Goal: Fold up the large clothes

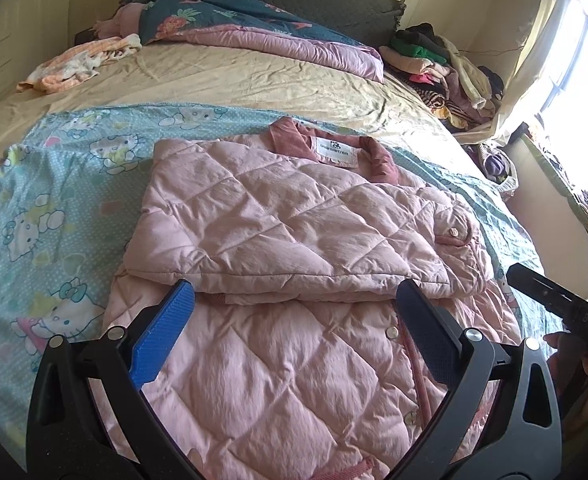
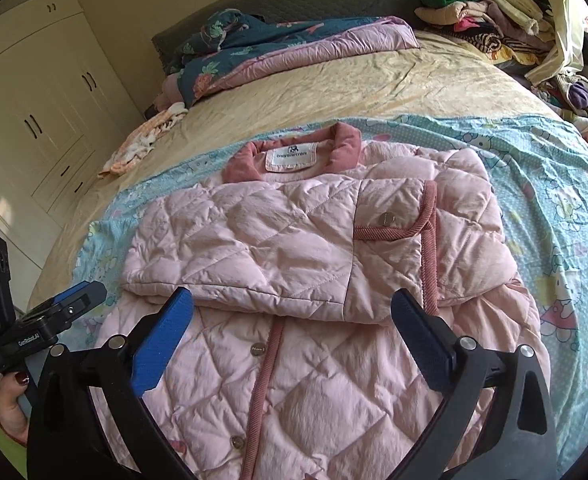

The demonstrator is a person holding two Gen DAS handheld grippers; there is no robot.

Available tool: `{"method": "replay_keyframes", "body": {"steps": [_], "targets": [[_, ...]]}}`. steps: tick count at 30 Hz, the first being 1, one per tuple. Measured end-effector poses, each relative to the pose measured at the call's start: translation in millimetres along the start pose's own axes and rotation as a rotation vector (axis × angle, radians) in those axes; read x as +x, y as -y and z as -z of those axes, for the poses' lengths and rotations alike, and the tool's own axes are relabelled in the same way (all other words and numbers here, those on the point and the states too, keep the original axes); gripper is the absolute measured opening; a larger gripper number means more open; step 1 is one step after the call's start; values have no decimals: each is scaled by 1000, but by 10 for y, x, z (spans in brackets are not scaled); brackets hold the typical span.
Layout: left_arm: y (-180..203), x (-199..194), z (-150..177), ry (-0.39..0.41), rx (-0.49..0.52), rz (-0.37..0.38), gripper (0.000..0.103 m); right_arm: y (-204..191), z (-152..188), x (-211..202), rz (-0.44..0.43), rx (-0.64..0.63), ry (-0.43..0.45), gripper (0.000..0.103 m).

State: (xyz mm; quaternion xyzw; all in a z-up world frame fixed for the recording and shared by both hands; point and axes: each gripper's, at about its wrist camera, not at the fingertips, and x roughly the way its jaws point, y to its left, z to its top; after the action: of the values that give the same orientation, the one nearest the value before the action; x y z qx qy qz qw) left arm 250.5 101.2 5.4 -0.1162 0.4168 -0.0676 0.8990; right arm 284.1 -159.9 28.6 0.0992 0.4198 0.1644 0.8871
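Observation:
A pink quilted jacket (image 1: 294, 240) lies on a Hello Kitty sheet (image 1: 53, 208) on the bed, collar away from me. Both sleeves are folded across its chest. It also shows in the right wrist view (image 2: 294, 248). My left gripper (image 1: 294, 296) is open and empty, hovering above the jacket's lower half, fingertips near the folded sleeve's edge. My right gripper (image 2: 291, 304) is open and empty, above the lower half too. The right gripper's body shows at the left wrist view's right edge (image 1: 566, 300). The left gripper's body shows at the right wrist view's left edge (image 2: 53, 316).
A flowered quilt (image 1: 229, 16) is bunched at the headboard. A pile of clothes (image 1: 442, 64) sits at the far right corner of the bed. An orange-white cloth (image 1: 77, 64) lies at the far left. Wardrobes (image 2: 33, 100) stand left, a window (image 1: 574, 80) right.

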Motion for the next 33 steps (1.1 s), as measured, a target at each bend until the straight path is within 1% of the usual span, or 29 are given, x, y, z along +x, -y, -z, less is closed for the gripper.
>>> {"method": "replay_keyframes", "body": {"steps": [15, 26, 33], "targets": [[93, -405, 59, 56, 4, 25, 95, -117, 41, -550, -13, -17, 83, 99], [141, -654, 141, 90, 13, 31, 95, -198, 156, -893, -23, -33, 127, 99], [201, -785, 230, 108, 27, 46, 95, -212, 251, -1059, -14, -43, 150, 99]]}}
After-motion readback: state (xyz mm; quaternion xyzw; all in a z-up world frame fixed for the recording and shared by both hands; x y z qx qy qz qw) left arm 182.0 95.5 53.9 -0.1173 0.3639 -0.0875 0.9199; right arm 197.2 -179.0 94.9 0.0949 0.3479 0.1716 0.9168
